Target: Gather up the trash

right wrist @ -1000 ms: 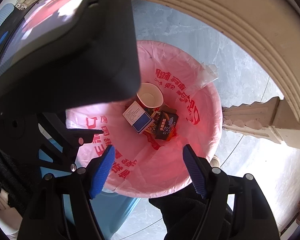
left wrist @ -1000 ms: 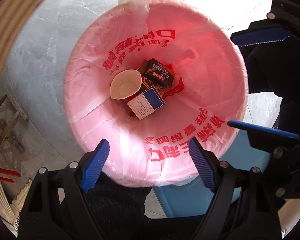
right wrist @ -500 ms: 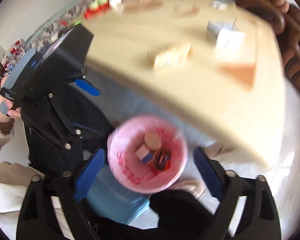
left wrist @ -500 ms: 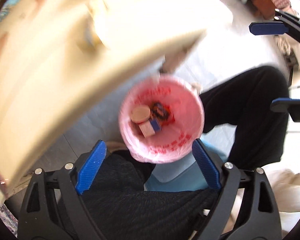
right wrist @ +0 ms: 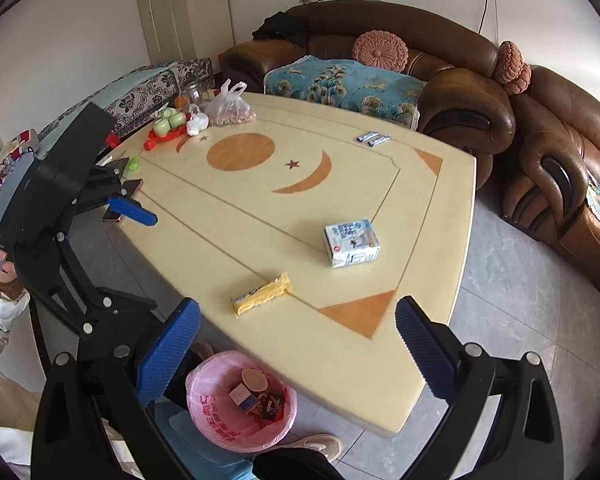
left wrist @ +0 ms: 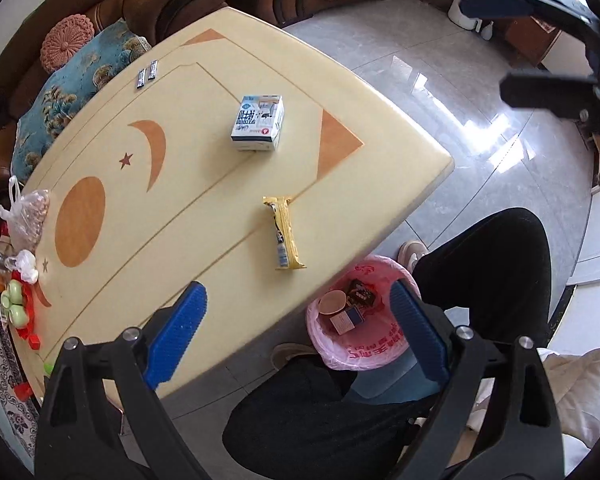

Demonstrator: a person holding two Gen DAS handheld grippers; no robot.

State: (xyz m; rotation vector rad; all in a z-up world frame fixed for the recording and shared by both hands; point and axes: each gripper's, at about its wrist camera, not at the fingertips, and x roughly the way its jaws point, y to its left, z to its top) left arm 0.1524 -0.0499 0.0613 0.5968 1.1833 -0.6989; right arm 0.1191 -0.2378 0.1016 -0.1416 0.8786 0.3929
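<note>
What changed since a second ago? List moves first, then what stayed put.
Both cameras pulled up and away from the pink-lined bin, so the table now fills both views. The left hand-held gripper is opening with nothing between its fingers; the right hand-held gripper is wide open, empty. The bin's cup and boxes lie unchanged.

Both tongs, left [left wrist: 296, 336] and right [right wrist: 296, 354], point downward with jaws opening, nothing between them.
</note>
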